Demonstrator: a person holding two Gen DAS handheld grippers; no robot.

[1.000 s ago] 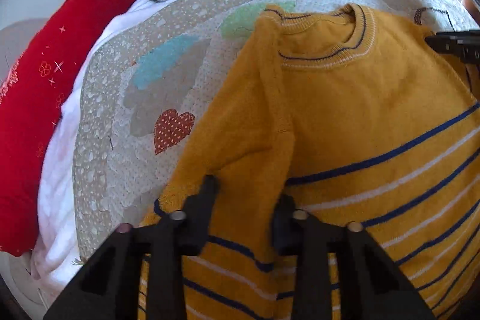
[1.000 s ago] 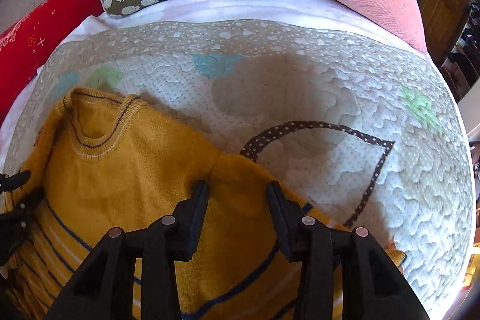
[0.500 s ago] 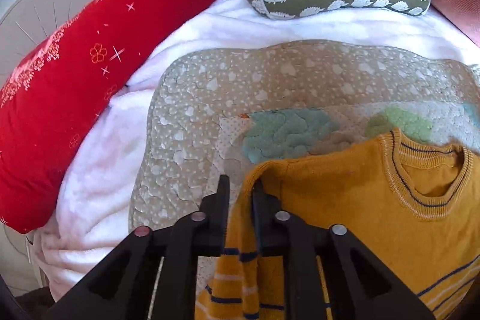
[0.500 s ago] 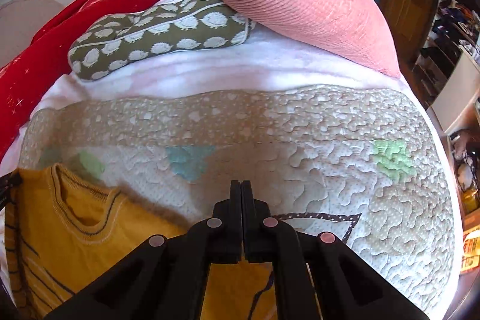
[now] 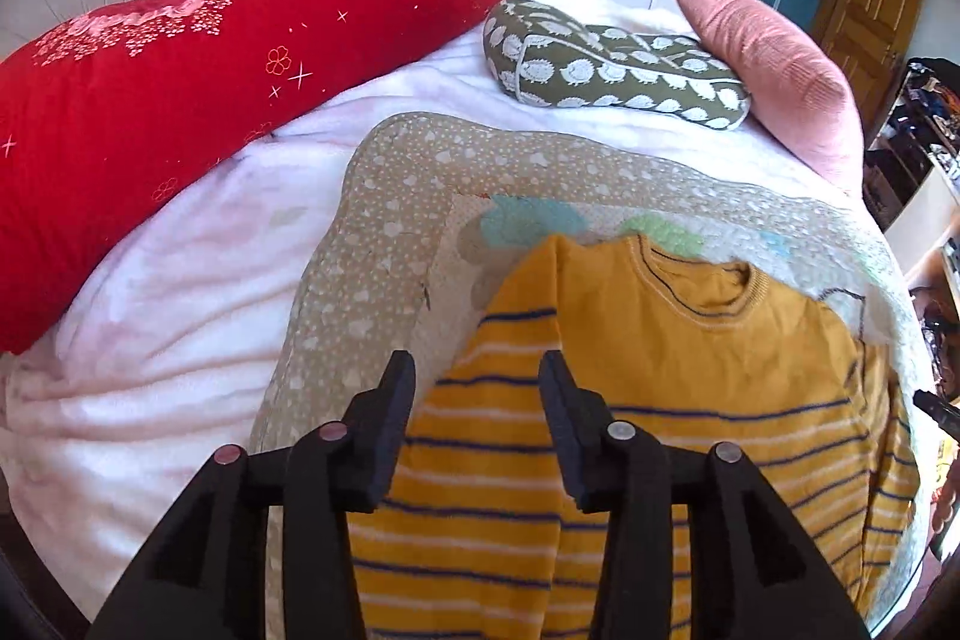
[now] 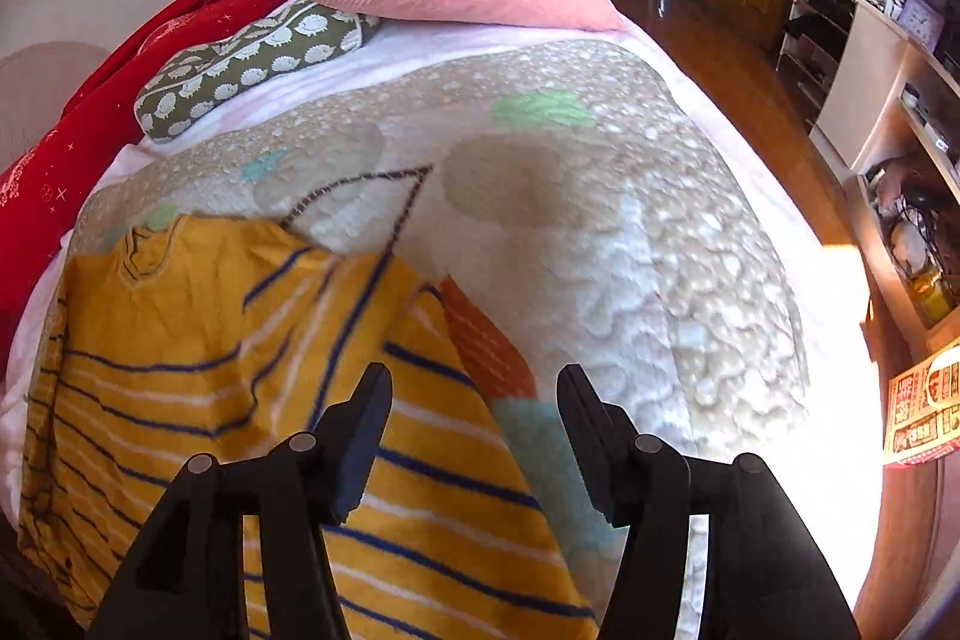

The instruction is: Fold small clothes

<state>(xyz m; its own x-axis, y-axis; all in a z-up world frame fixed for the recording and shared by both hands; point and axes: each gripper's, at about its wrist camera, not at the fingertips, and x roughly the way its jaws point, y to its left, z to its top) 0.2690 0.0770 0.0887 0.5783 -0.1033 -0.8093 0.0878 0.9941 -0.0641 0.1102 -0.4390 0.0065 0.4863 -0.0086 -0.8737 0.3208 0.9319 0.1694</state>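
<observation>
Yellow striped sweater (image 5: 690, 400) is lying flat on the quilted mat (image 5: 360, 292), toward its near edge. Both sleeves are looking folded in over the body; bottom fold is pending. Left gripper (image 5: 477, 388) and right gripper (image 6: 474, 400), pinching sleeves half a second ago, have just been opening and are now hovering spread, gripping nothing.

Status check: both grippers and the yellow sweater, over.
Left gripper and right gripper open, jaws just opened, nothing gripped. Yellow striped sweater flat on quilted mat, both sleeves folded in. Pillows well clear, nothing in the way.
</observation>
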